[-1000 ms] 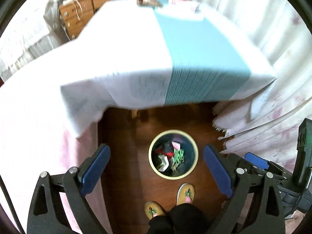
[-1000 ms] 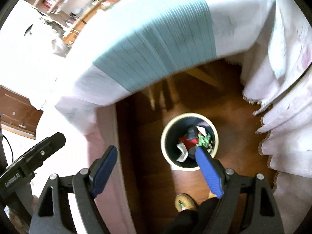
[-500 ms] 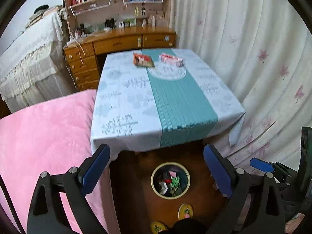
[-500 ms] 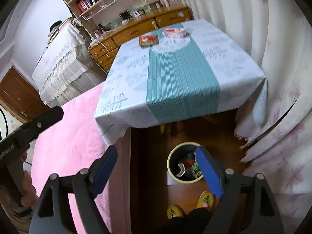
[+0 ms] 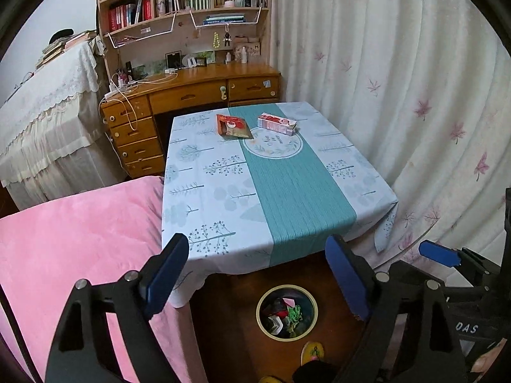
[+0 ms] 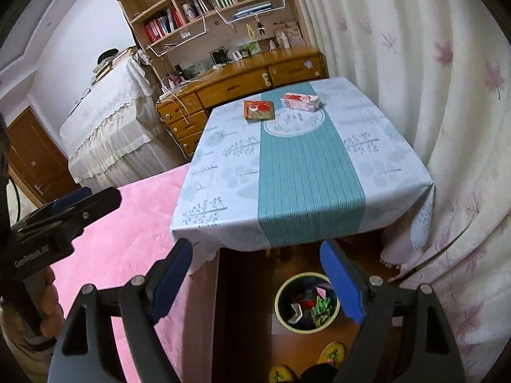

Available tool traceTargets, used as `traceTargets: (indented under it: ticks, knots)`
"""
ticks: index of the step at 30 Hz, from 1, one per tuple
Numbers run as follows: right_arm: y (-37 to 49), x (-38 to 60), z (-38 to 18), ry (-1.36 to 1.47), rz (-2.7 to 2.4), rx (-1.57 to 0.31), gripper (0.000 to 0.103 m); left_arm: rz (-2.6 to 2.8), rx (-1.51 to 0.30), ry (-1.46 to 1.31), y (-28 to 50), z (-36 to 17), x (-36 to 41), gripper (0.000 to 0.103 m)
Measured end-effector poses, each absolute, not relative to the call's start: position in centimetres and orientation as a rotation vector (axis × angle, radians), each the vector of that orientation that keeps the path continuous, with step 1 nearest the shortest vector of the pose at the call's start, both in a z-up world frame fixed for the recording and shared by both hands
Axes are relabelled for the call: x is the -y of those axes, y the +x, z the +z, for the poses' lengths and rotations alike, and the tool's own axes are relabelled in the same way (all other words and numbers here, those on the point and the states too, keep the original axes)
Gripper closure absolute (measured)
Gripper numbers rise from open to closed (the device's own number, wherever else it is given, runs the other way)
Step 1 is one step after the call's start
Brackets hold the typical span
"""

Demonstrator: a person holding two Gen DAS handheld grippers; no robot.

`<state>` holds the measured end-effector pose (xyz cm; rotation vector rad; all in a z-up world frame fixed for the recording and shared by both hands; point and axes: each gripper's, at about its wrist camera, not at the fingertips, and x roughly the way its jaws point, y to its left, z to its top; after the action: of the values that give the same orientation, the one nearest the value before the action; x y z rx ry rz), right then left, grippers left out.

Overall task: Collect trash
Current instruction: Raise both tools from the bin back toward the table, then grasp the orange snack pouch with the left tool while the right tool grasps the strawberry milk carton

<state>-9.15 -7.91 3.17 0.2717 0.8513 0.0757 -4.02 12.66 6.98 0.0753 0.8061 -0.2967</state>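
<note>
Blue pads frame both views, and I read both tools as empty. My left gripper (image 5: 258,277) has just been narrowing a little, yet its fingers remain spread wide with nothing between them; my right gripper (image 6: 260,282) stands spread wide too, holding nothing.

Nearest, on the dark wood floor below the table's front edge, sits the round bin (image 6: 307,307) with crumpled scraps already inside, so I judge some collecting is done and I am between pieces, looking for the next one.

Past the bin, the table (image 5: 220,210) is bare along its near half. At its far end lie what I take for the remaining trash: a flat red packet (image 5: 233,126) and, just beside it on the right but apart from it, a pink-and-white carton (image 5: 277,123).

The carton lies on its side, long axis running across the table, slightly skewed, its nearer end toward the curtain side. The packet lies flat, long axis roughly front to back.

Next move, as I judge it: reach far over the table, align the fingers across the carton's short width, then close.
</note>
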Motion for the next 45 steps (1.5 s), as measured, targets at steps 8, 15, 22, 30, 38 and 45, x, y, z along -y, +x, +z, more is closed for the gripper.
traceTargets:
  ticks: [8,15,22,30,38,45]
  knots:
    - [-6.8,6.8,3.5,0.237,0.089,-0.850,0.020,-0.260,-0.785,0.068,-0.8,7.9,-13.6,0.017]
    - [-2.9,6.5,4.3,0.203,0.117,-0.835,0.020,-0.234,-0.795,0.052,3.2,7.7,-13.7,0.017]
    - [4.8,8.5,4.0,0.155,0.151,-0.836,0.020,-0.206,-0.856,0.030,10.8,6.0,-12.4,0.017]
    - [20.8,14.5,0.3,0.101,0.190,-0.896,0.020,-0.144,-0.984,0.001,25.1,1.3,-8.1,0.017]
    - [36.5,19.8,-4.3,0.000,0.224,-0.998,0.020,-0.120,-1.119,-0.089,39.1,-4.0,-4.3,0.017]
    - [46.3,21.9,-8.7,-0.040,0.235,-1.064,0.020,-0.125,-1.226,-0.112,49.5,-9.0,-3.8,0.017]
